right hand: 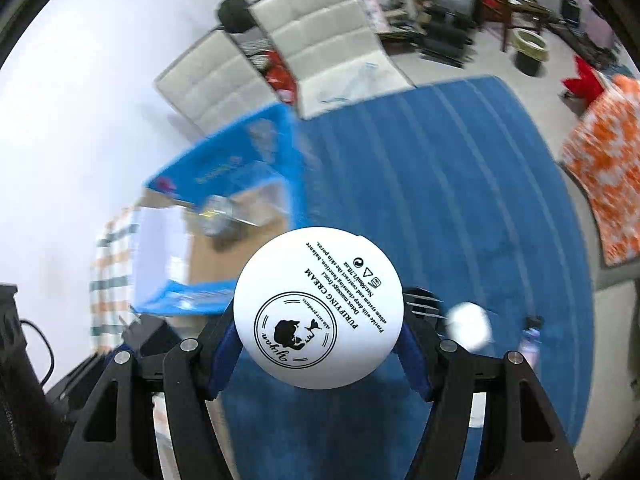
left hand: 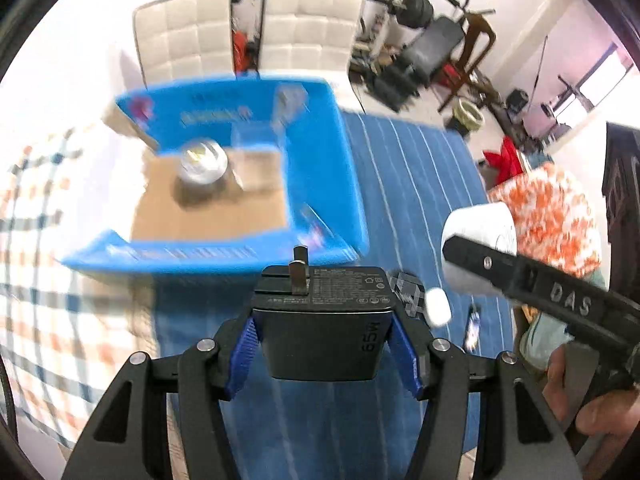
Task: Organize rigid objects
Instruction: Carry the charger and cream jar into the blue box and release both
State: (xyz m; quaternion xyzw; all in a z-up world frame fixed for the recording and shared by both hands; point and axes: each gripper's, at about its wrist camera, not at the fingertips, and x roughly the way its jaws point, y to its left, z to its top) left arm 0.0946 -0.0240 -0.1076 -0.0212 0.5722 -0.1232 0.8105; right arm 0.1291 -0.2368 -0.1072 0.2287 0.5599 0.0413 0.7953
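My left gripper (left hand: pixel 326 340) is shut on a dark grey 65W charger (left hand: pixel 324 320), prongs pointing ahead, held above the blue striped cloth short of the blue cardboard box (left hand: pixel 320 152). A silver tin (left hand: pixel 202 160) and a clear plastic case (left hand: pixel 256 160) lie inside the box. My right gripper (right hand: pixel 316 344) is shut on a white cream jar (right hand: pixel 318 306), its labelled bottom facing the camera; the jar also shows in the left wrist view (left hand: pixel 480 232). The box (right hand: pixel 288 148) lies ahead and left of it.
A small white object (left hand: pixel 437 306) and a dark patterned piece (left hand: pixel 408 292) lie on the blue cloth (left hand: pixel 420 184). A checked cloth (left hand: pixel 40 240) is at left, an orange-white cloth (left hand: pixel 552 212) at right. Two white chairs (left hand: pixel 248 28) stand behind the box.
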